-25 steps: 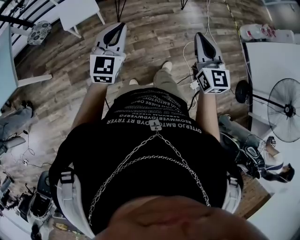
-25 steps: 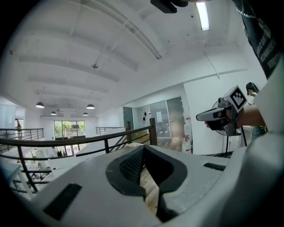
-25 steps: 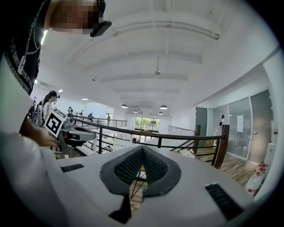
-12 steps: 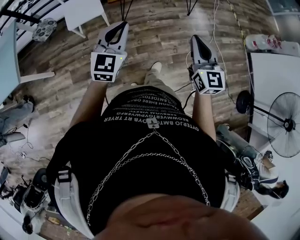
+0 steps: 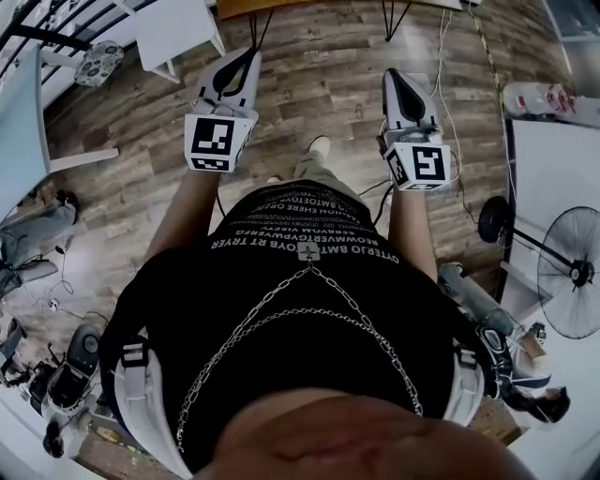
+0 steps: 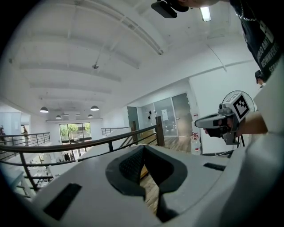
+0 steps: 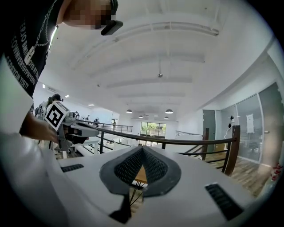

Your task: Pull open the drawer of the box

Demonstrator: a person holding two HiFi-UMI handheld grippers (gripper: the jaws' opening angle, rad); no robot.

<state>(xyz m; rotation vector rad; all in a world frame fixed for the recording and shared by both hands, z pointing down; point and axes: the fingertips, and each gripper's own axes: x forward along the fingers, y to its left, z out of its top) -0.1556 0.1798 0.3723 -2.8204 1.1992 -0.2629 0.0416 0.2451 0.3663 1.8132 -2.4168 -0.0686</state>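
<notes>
Left claw (image 5: 247,56) and right claw (image 5: 395,77), both clenched and empty, are advancing; a table (image 5: 309,6) edge is entering view, box not yet showing.

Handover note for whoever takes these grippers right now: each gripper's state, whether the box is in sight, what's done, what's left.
Left gripper: shut, empty, held out over the floor.
Right gripper: shut, empty, beside it.
Box and drawer: in no view; only a table edge shows ahead.
Done: nothing visible.
Left: find the box, pull its drawer open.
</notes>
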